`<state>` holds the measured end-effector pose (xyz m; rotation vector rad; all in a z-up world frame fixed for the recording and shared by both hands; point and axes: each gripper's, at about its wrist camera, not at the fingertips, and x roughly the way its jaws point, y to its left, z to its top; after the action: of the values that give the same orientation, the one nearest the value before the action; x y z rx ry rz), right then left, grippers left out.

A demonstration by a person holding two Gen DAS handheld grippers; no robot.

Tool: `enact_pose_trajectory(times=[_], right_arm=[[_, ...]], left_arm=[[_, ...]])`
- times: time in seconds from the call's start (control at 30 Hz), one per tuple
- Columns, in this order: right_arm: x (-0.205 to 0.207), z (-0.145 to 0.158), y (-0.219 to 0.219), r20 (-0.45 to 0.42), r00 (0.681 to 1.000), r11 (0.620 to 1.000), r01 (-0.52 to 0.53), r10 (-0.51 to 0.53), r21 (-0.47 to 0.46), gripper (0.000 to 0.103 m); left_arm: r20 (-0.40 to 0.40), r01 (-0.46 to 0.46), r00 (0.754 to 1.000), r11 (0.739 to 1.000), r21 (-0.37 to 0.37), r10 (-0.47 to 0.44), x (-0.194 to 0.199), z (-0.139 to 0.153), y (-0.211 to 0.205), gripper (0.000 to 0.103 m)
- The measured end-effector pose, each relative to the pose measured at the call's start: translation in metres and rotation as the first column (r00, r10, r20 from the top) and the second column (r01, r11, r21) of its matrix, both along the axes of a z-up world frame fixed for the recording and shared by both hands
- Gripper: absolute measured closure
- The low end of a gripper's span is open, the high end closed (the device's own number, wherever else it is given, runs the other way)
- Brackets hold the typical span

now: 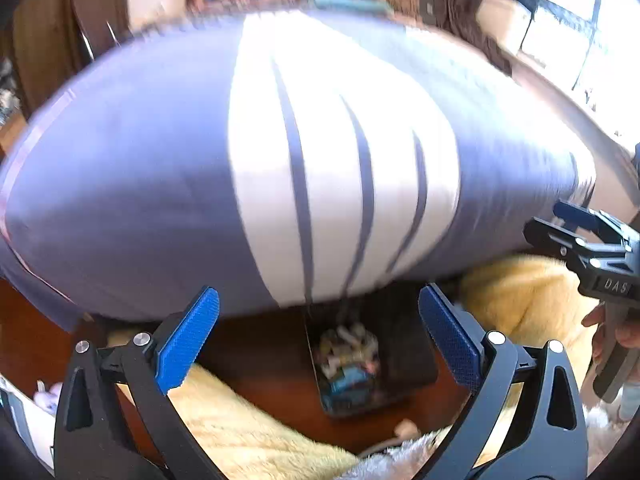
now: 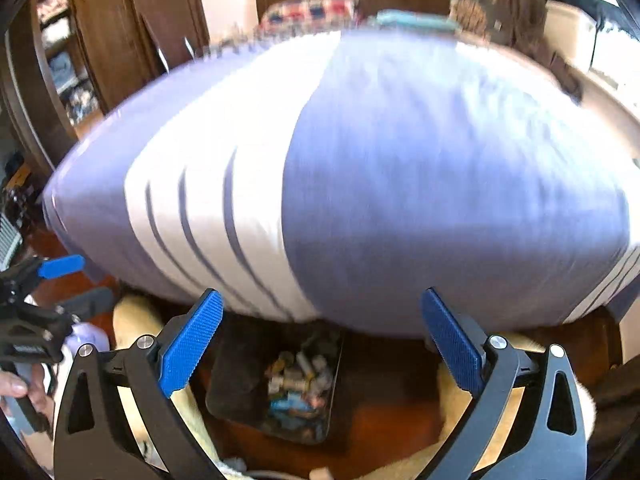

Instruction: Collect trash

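While both claws hang spread and empty over the floor, the trash point(image 1: 347, 364) lies heaped in a dark bin point(image 1: 404, 344) on the reddish wooden floor point(image 1: 260, 360). It is a blurred jumble of pale wrappers with a blue packet at its 6 o'clock end; single pieces cannot be told apart. In the left wrist view the heap sits between the two blue pads, below the line of their tips and a little toward the right pad, touching neither. The left claw point(image 1: 319, 298) is released, its pads wide apart with nothing between them. In the right wrist view the trash point(image 2: 299, 376) again lies between the pads, toward 6 o'clock from the tips, and the right claw point(image 2: 323, 299) is likewise released and holds nothing. A yellow fleecy blanket point(image 1: 240, 420) lies on the floor at 7 o'clock of the bin and again at 2 o'clock. At 12 o'clock, a bed point(image 1: 160, 184) with a purple cover and a white striped band fills most of both views. The right claw also shows at 3 o'clock in the left view, held by a hand point(image 1: 624, 332).
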<state>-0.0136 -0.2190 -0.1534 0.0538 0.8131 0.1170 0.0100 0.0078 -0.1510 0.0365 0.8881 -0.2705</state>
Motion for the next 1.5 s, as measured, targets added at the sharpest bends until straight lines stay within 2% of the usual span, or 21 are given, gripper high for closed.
enact_pose_trajectory(times=[0.13,0.3,0.43,0.6,0.87,1.17,1.5], right_arm=[[-0.014,0.046,0.001,0.137,0.99,1.0,0.012,-0.01,-0.019,0.003],[-0.03,0.104,0.002,0.298,0.954,0.999,0.035,-0.023,-0.033,0.003],[-0.04,0.138,-0.002,0.384,0.922,0.997,0.063,-0.045,-0.036,0.003],[-0.052,0.166,-0.006,0.464,0.882,0.995,0.096,-0.076,-0.019,0.003],[-0.069,0.184,-0.012,0.52,0.843,0.988,0.155,-0.14,0.015,0.003],[-0.081,0.191,-0.009,0.549,0.826,0.99,0.139,-0.126,0.018,0.003],[-0.082,0.191,-0.006,0.54,0.833,0.991,0.129,-0.12,0.02,0.003]], left_arm=[[0.132,-0.054,0.99,0.999,-0.003,0.054,-0.008,0.05,0.008,0.008],[0.277,-0.075,0.958,0.997,-0.014,0.076,-0.02,0.104,0.009,0.008],[0.357,-0.094,0.929,0.995,-0.022,0.095,-0.029,0.133,0.008,0.008],[0.429,-0.112,0.896,0.993,-0.033,0.115,-0.043,0.16,0.007,0.008],[0.521,-0.115,0.843,0.991,-0.065,0.131,-0.066,0.194,0.008,0.008],[0.531,-0.099,0.838,0.992,-0.072,0.123,-0.076,0.202,0.007,0.008],[0.529,-0.091,0.841,0.994,-0.066,0.112,-0.076,0.203,0.007,0.008]])
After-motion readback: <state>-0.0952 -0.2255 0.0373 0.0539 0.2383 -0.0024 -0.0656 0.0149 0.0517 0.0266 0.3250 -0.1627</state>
